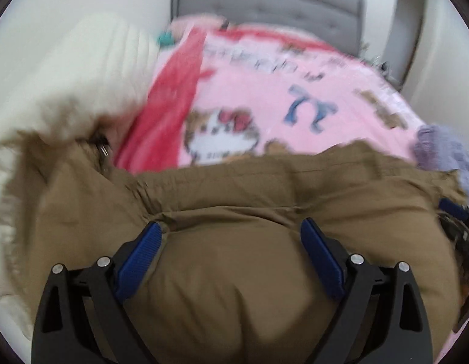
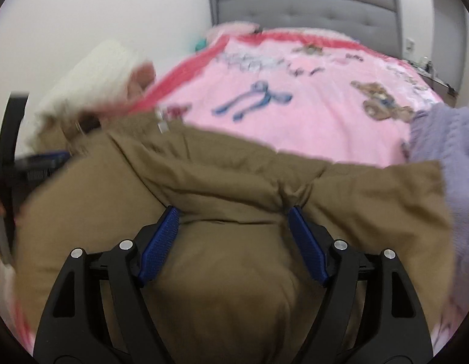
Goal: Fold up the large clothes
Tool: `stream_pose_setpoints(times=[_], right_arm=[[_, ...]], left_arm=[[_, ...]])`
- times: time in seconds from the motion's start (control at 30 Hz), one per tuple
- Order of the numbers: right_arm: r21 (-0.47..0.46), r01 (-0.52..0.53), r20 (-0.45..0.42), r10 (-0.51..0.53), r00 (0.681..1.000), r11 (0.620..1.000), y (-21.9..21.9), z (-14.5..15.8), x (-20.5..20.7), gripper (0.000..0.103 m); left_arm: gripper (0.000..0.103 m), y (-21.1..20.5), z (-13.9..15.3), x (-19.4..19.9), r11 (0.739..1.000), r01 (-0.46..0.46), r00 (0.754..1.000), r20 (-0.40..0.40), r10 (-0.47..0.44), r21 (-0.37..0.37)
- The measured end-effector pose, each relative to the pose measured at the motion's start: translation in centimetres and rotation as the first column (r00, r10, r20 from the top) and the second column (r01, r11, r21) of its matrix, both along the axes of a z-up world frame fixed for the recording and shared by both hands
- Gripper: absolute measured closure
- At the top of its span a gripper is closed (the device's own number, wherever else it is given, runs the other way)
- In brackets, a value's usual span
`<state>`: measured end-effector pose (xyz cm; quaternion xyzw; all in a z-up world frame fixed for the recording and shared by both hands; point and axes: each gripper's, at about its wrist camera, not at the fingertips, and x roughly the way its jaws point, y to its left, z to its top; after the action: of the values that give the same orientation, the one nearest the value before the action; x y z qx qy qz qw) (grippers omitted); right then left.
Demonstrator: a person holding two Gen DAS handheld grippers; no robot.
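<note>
Puffer coat [image 1: 240,212], brown and padded with a cream fleece lining [image 1: 67,91] showing at its left end, lies bunched across the near edge of the bed, on the pink cartoon-print blanket [image 1: 249,97] that runs back to the grey tufted headboard [image 1: 264,3]. A lilac fuzzy garment [image 2: 447,151] sits at the bed's right edge, touching the coat. Both views are motion-blurred, so seams and a small metal fastener [image 1: 102,148] near the collar are hard to read. The left gripper [image 1: 231,230] has its blue pads [image 1: 140,254] spread wide with a puffed panel bulging between them; the right gripper [image 2: 234,215] is likewise spread over another swell of padding, neither pinching cloth that I can see. To do this step well, I judge the coat should first be flattened and squared to the bed edge, then gripped at a quilted seam, where thick filling will slip less.
</note>
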<state>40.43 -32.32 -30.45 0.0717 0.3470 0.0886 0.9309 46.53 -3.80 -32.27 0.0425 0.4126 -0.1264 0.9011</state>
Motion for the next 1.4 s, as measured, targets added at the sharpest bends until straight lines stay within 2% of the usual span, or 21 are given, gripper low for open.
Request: stream_pose_setpoints(times=[0.07,0.13,0.2,0.27,0.4,0.47,0.57,0.67,0.87,0.97,1.0,1.1,1.13,1.17,1.2,1.27,1.33,1.4], right_arm=[[0.047,0.015,0.071,-0.019,0.997,0.999,-0.1,2.0,-2.4,0.031],[0.09,-0.004,0.069,-0.003,0.998,0.996,0.2,2.7,-3.8,0.03],[0.089,-0.02,0.058,0.014,0.998,0.996,0.9,2.7,-5.0,0.03],[0.041,-0.029,0.017,0.028,0.999,0.999,1.8,1.9,-5.8,0.033],[-0.028,-0.052,-0.092,0.05,0.995,0.998,2.8,-0.3,-5.6,0.039],[-0.073,-0.069,-0.132,0.059,0.989,0.995,3.4,-0.9,-5.2,0.04],[-0.16,-0.117,-0.213,0.081,0.974,0.98,4.6,-2.4,-4.2,0.04],[-0.219,-0.127,-0.206,0.081,0.975,0.967,5.2,-3.5,-4.0,0.039],[-0.212,-0.105,-0.234,0.054,0.971,0.972,5.1,-4.4,-3.0,0.039],[-0.151,-0.116,-0.24,0.077,0.968,0.982,4.3,-2.3,-3.2,0.04],[-0.122,-0.114,-0.205,0.087,0.975,0.986,3.7,-1.0,-3.6,0.04],[-0.076,-0.074,-0.049,0.07,0.996,0.994,1.7,2.9,-4.6,0.039],[-0.075,-0.059,-0.049,0.055,0.997,0.995,1.3,3.5,-4.2,0.039],[-0.075,-0.043,-0.074,0.038,0.997,0.996,0.8,3.8,-3.3,0.039],[-0.065,-0.039,-0.095,0.033,0.995,0.997,0.5,3.8,-2.6,0.04],[-0.058,-0.036,-0.163,0.026,0.986,0.998,0.0,3.0,-0.6,0.054],[-0.087,-0.026,-0.233,0.005,0.972,0.996,0.1,1.6,1.1,0.054],[-0.103,-0.009,-0.249,-0.017,0.968,0.995,0.3,0.6,2.1,0.051]], left_arm=[[0.011,0.0,1.9,-2.9,0.999,0.02,0.999,0.052,-0.017,-0.048],[0.011,-0.2,2.6,-4.9,0.995,0.043,0.998,0.046,-0.039,-0.089],[0.011,-0.8,2.5,-7.2,0.992,0.065,0.997,0.04,-0.061,-0.106],[0.011,-1.4,1.8,-8.7,0.992,0.077,0.997,0.036,-0.074,-0.098],[0.011,-0.8,-0.6,-8.7,0.992,0.02,0.998,-0.065,-0.028,-0.126],[0.011,-1.0,-1.3,-8.5,0.995,0.022,0.994,-0.104,-0.032,-0.095],[0.01,-2.6,-2.8,-8.1,0.996,0.081,0.989,-0.129,-0.075,0.043],[0.009,-2.8,-3.9,-7.0,0.996,0.081,0.985,-0.158,-0.072,0.049],[0.007,-3.0,-4.9,-5.6,0.992,0.1,0.981,-0.172,-0.086,0.072],[0.007,-2.7,-3.5,-6.1,0.99,0.126,0.98,-0.162,-0.115,0.064],[0.008,-2.2,-2.3,-6.6,0.988,0.142,0.981,-0.139,-0.133,0.06],[0.008,-0.3,1.6,-7.7,0.986,0.16,0.987,0.025,-0.161,0.05],[0.008,0.3,2.6,-7.4,0.987,0.155,0.986,0.051,-0.157,0.043],[0.008,0.8,3.2,-6.6,0.988,0.145,0.988,0.043,-0.147,0.044],[0.008,1.3,3.2,-5.2,0.991,0.125,0.992,-0.001,-0.125,0.05],[0.008,1.9,2.5,-2.8,0.995,0.1,0.991,-0.09,-0.097,0.025],[0.008,1.8,1.5,-1.6,0.996,0.085,0.987,-0.141,-0.083,0.006],[0.007,1.4,0.7,-0.7,0.996,0.089,0.982,-0.168,-0.088,-0.004]])
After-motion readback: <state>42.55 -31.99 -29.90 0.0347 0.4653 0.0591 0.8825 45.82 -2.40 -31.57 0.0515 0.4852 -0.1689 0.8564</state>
